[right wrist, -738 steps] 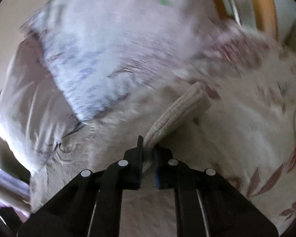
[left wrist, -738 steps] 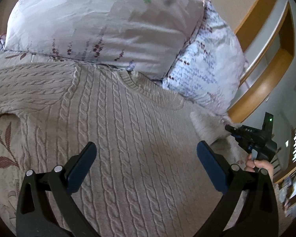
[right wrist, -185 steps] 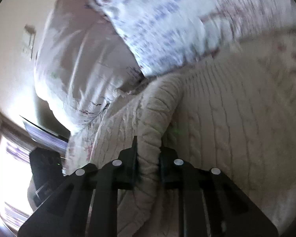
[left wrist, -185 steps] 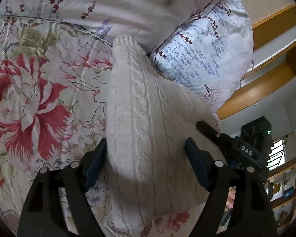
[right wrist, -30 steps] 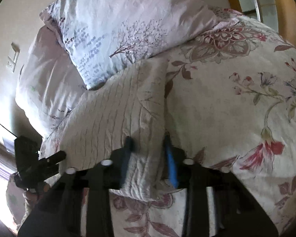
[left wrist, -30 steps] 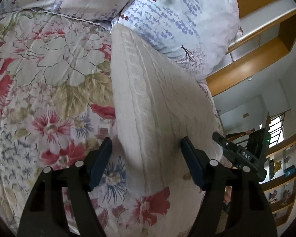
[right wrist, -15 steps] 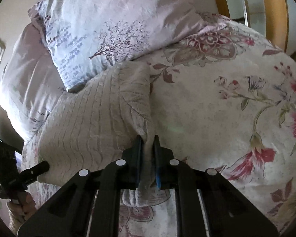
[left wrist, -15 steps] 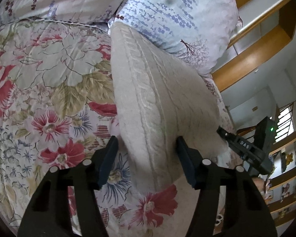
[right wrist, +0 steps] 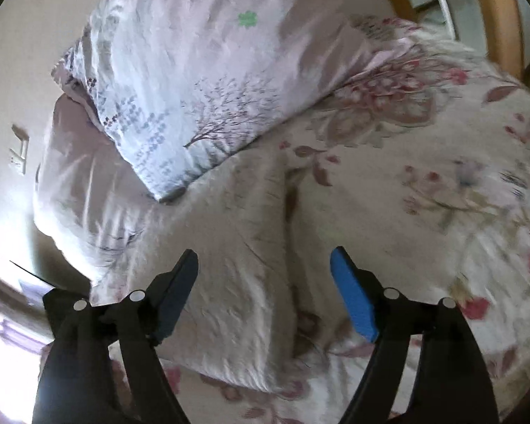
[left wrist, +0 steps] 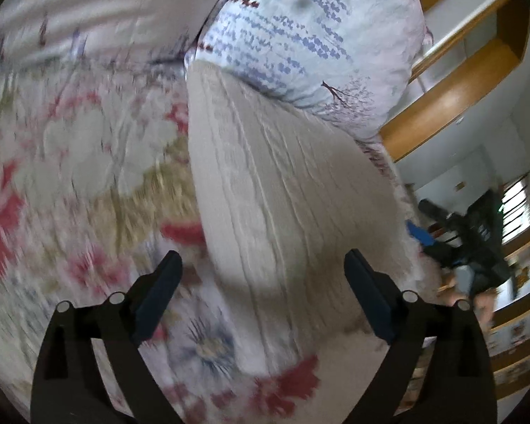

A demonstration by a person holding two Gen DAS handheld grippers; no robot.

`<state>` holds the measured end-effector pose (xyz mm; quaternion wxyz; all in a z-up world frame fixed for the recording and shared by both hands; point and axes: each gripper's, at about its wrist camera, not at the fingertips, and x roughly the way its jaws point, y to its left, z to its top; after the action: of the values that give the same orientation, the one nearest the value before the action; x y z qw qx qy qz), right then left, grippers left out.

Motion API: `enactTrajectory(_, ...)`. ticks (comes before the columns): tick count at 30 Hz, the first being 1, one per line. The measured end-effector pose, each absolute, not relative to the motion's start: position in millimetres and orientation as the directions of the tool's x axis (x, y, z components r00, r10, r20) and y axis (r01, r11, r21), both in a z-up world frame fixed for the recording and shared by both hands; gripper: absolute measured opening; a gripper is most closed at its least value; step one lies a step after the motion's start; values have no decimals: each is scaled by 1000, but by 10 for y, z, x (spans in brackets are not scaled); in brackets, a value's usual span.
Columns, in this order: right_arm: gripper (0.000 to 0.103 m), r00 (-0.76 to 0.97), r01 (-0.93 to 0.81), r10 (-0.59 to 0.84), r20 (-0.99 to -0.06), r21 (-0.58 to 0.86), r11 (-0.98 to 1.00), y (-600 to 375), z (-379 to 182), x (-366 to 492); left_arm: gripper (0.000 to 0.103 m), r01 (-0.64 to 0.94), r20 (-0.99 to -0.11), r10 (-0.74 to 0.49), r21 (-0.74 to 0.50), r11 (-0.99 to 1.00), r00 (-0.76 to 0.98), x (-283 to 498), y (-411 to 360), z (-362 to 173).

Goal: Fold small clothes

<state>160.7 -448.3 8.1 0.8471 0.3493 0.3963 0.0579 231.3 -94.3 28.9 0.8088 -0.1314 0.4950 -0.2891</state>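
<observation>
Folded cable-knit sweater (left wrist: 282, 190) lay as a long strip on the floral bedspread (left wrist: 70, 162), its far end at 12 o'clock butting the blue-print pillow (left wrist: 311, 35); near end at 6 o'clock, between the fingers of the left hand-held gripper (left wrist: 261, 286).

Left hand-held gripper: jaws had just been opening, now spread wide, pads clear of the knit.

Right hand-held gripper (right wrist: 265, 282): jaws had just been opening, now spread; the sweater's edge lay between them, not pinched.

Handling, judged: thick, soft, light knit; limp, will sag and stretch if lifted by one point; not slippery. Best taken at the near end's two corners, pinching all layers together, to double it towards the pillow.
</observation>
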Motion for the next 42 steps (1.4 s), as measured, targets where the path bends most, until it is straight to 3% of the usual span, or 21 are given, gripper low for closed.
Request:
enactTrajectory(4, 79, 638, 210, 393, -662, 641, 738, -4475, -5, 1881, 97, 373, -754, -525, -390, 842, 395, 2461, -1069, 358)
enactTrajectory(19, 78, 597, 161, 489, -637, 692, 704, -4413, -228, 2070, 97, 377, -768, -523, -390, 840, 370, 2697, -1238, 253)
enactTrajectory(26, 60, 558, 107, 550, -622, 711, 695, -4259, -269, 2128, 97, 371, -747, -577, -460, 807, 330, 2789, -1295, 152)
enactTrajectory(29, 60, 555, 87, 562, -613, 715, 694, -4198, -270, 2156, 95, 367, -739, -591, -477, 798, 324, 2829, -1330, 145)
enactTrajectory(32, 58, 551, 74, 588, -593, 736, 673, -4177, -290, 2172, 90, 352, -727, -610, -507, 787, 315, 2866, -1309, 138)
enactTrajectory(35, 42, 541, 66, 606, -583, 748, 660, -4168, -323, 2160, 78, 316, -701, -645, -564, 763, 304, 2904, -1231, 109)
enactTrajectory(38, 33, 560, 51, 602, -569, 749, 661, -4150, -280, 2110, 63, 293, -678, -666, -598, 746, 313, 2906, -1154, 93)
enactTrajectory(40, 31, 578, 41, 590, -564, 742, 669, -4115, -223, 2076, 47, 278, -650, -687, -628, 727, 325, 2898, -1084, 97)
enactTrajectory(42, 30, 601, 18, 573, -556, 727, 686, -4027, -122, 2036, 41, 274, -629, -704, -650, 709, 329, 2886, -1036, 110)
